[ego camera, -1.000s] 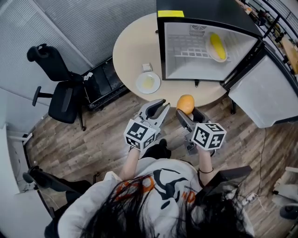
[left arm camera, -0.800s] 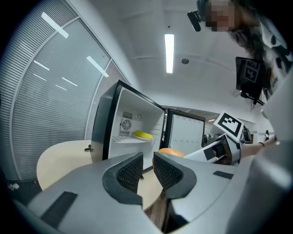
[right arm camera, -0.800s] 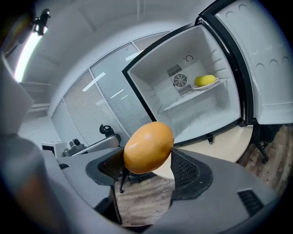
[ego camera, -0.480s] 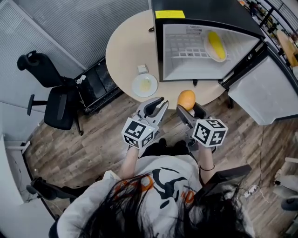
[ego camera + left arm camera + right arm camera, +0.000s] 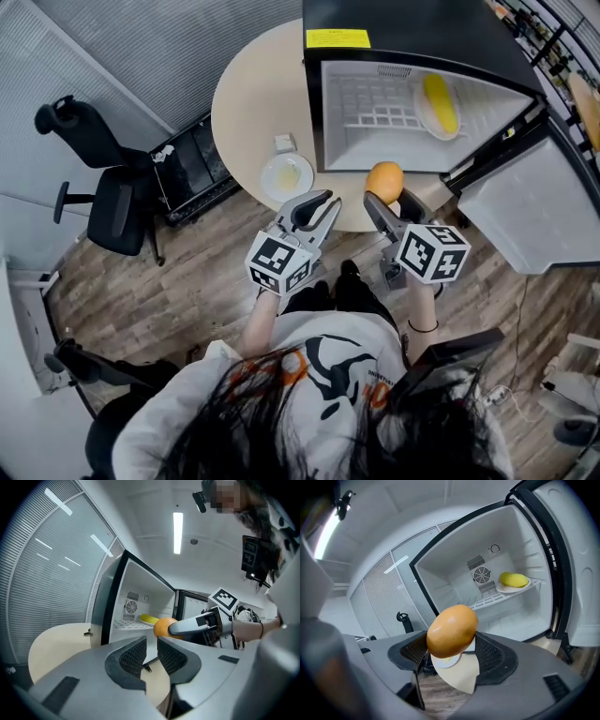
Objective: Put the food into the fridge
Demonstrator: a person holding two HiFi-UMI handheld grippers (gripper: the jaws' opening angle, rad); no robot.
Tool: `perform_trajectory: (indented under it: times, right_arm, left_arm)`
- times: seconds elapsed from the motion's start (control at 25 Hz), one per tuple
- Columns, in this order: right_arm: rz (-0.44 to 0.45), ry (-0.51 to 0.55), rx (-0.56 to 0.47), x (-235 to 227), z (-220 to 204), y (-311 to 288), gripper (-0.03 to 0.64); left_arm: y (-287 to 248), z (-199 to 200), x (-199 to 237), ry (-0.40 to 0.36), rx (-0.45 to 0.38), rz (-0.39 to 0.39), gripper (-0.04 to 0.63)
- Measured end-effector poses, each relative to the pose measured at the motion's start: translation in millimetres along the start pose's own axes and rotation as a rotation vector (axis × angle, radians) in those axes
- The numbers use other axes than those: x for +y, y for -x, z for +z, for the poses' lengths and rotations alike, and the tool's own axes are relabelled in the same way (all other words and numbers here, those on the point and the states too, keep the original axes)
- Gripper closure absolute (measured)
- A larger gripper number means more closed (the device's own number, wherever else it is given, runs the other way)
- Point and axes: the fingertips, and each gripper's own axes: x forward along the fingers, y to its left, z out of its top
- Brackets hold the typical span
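Wood-plank floor (image 5: 187, 281) runs under a round beige tabletop (image 5: 253, 103), with ribbed grey blinds (image 5: 187, 47) along the wall behind it and a black office chair (image 5: 112, 206) off to the left. A black fridge (image 5: 403, 23) stands on the tabletop. Its door (image 5: 525, 206) is swung wide to the right, and the inside is white with a wire shelf (image 5: 375, 117).

The right hand-held gripper (image 5: 386, 195) is clenched on an orange oval fruit (image 5: 384, 176), held just in front of the fridge's open mouth at its lower edge, above the rim of the tabletop. In the right gripper view the fruit's long axis tilts from lower left to upper right. The pads grip its lower part, and most of it stands out beyond them, towards the fridge's interior.

The left hand-held gripper (image 5: 328, 200) hangs beside it, over the edge of the tabletop. Its jaws are a narrow gap apart with nothing between them.

There is one fridge, one chair and one orange fruit. There are two plates. One (image 5: 419, 112) lies on the wire shelf at the right and carries a single long yellow food (image 5: 439, 101), lying front to back. The other (image 5: 272, 183) sits on the tabletop left of the fridge with something pale yellow on it. One small white block (image 5: 285, 142) lies just behind that plate. There are two hand-held grippers, each bearing a marker cube.
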Motion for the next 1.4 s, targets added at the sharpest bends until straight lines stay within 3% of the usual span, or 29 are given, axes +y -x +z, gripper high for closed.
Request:
perform_trajectory:
  times: [0.32,0.68,0.96,1.4]
  right_arm:
    - [0.027,0.055,0.003,-31,46,-23,0.29]
    - [0.024,0.209,0.033,-56,92,-55,0.29]
    - [0.019,0.266,0.03,-63,129,-90,0.29]
    - [-0.043,0.364,0.11,-79,149,-155,0.29]
  left_arm:
    - [-38,6,2,0.015,-0.008,0.02,0.518]
    - [-63,5,-4,0.013,0.007,0.008,0.518]
    - [-67,13,2,0.014,-0.007,0.02,0.518]
    - [-60,14,15,0.02,-0.019,0.066,0.518]
